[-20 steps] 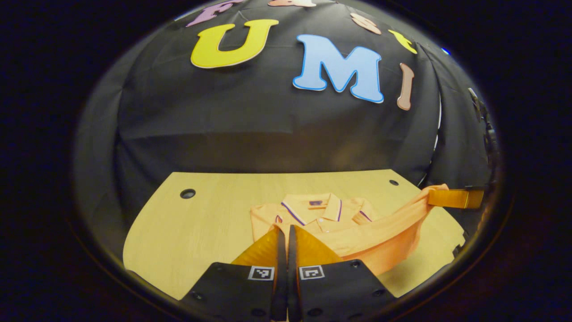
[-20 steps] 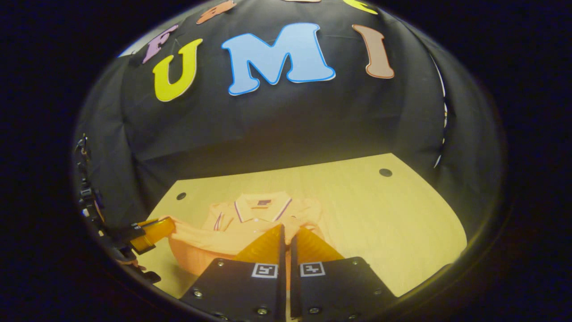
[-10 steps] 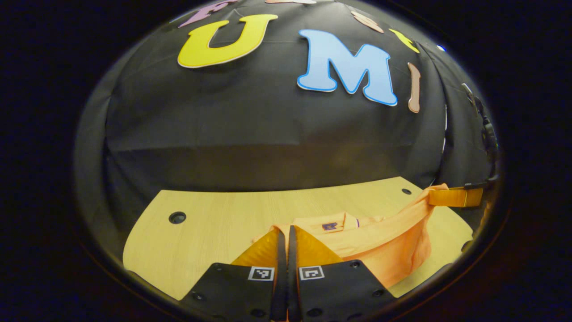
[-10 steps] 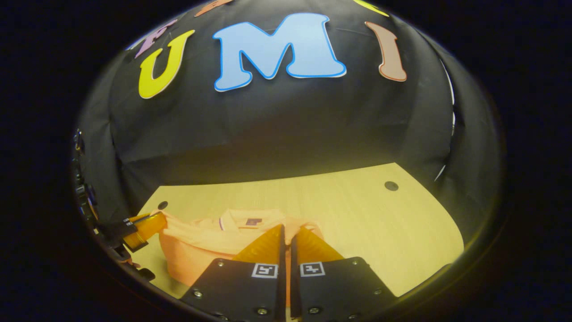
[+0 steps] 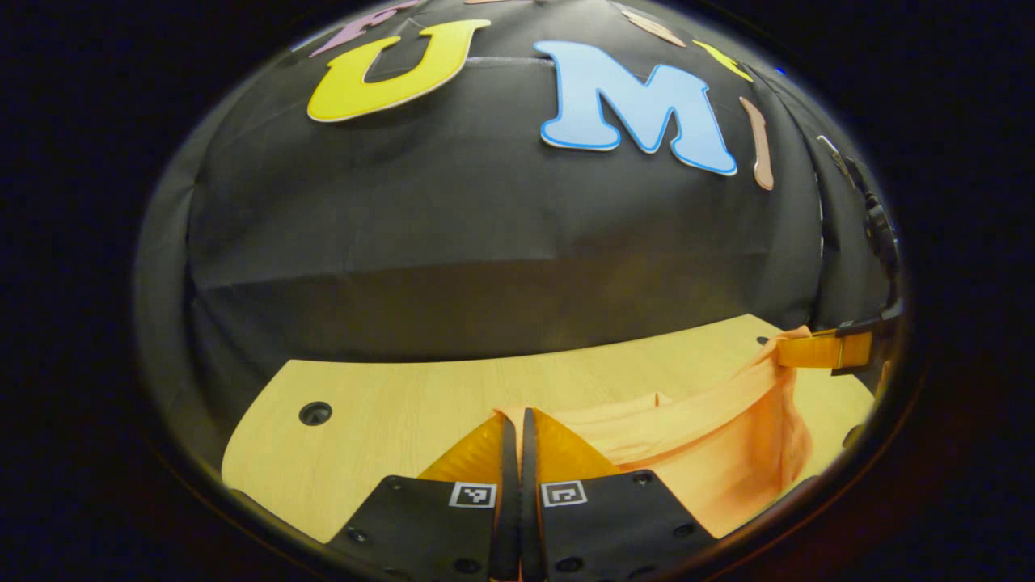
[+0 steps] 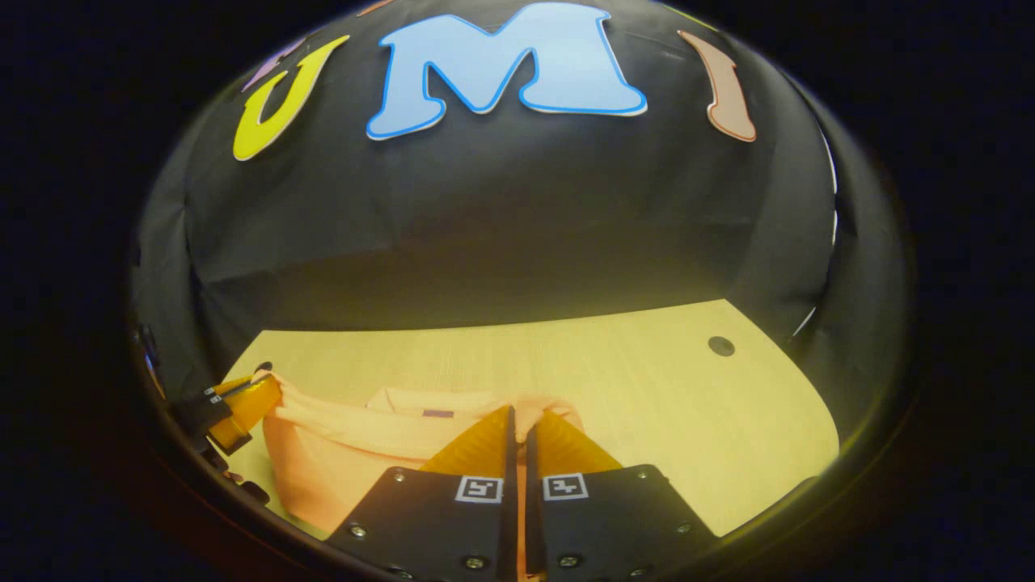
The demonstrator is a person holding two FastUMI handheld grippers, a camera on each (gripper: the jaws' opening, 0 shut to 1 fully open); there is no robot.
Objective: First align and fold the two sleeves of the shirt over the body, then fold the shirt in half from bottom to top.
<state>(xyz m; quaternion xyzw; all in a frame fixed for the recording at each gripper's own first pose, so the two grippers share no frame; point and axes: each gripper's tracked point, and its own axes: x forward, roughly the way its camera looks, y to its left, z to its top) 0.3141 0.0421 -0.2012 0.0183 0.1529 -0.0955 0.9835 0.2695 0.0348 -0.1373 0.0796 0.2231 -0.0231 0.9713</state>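
Observation:
The orange polo shirt (image 5: 711, 453) lies on the wooden table (image 5: 380, 420), its bottom hem lifted off the surface and stretched between both grippers. My left gripper (image 5: 517, 414) is shut on one corner of the hem. At the far right of the left gripper view, my right gripper (image 5: 780, 352) pinches the other corner. In the right gripper view, the right gripper (image 6: 517, 412) is shut on the shirt (image 6: 340, 453), and the left gripper (image 6: 263, 392) holds the hem at the far left. A strip of the collar (image 6: 437, 402) peeks over the raised cloth.
The table (image 6: 687, 420) has a round hole (image 5: 314, 413) near its far left corner and another hole (image 6: 720, 346) near its far right corner. The black cloth wall stands just behind the table's far edge.
Both grippers have carried the raised hem forward toward the collar. The lifted cloth now hides most of the collar and chest that showed a second ago.

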